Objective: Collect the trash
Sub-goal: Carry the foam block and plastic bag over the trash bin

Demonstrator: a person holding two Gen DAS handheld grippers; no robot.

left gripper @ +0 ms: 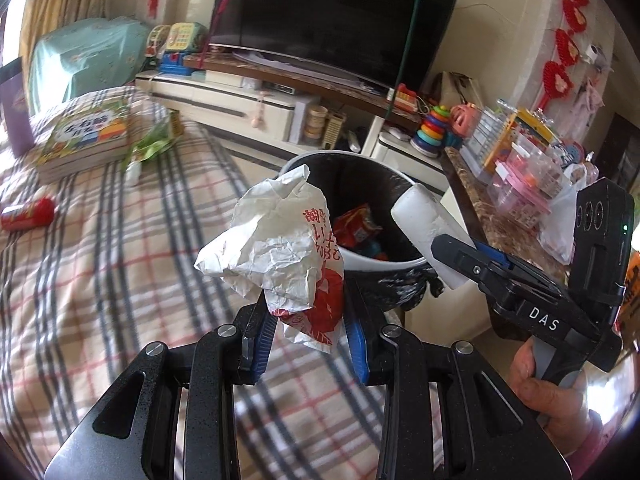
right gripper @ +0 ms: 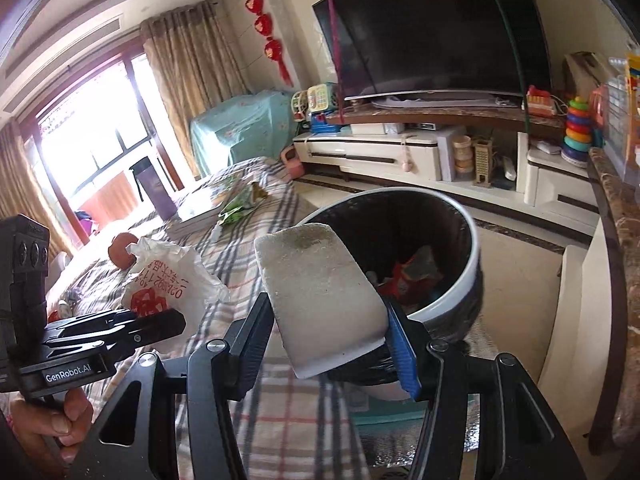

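Left tool (left gripper: 308, 334) grips crumpled wrapper (left gripper: 280, 248) before bin (left gripper: 404, 266).

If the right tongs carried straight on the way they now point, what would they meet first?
Most likely the trash bin: the right tongs, holding the white foam block, aim toward its open mouth, with nothing visible between. Depth is uncertain.

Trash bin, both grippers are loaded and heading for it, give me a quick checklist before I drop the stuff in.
1. Left gripper shut on the paper bag: ok.
2. Right gripper shut on the foam block: ok.
3. Bin open, no lid in the way: ok.
4. Room left in the bin, only some wrappers at the bottom: ok.
5. Bag fully over the opening: not ok, it hangs beside the near rim.
6. Block clear of the rim: cannot tell.
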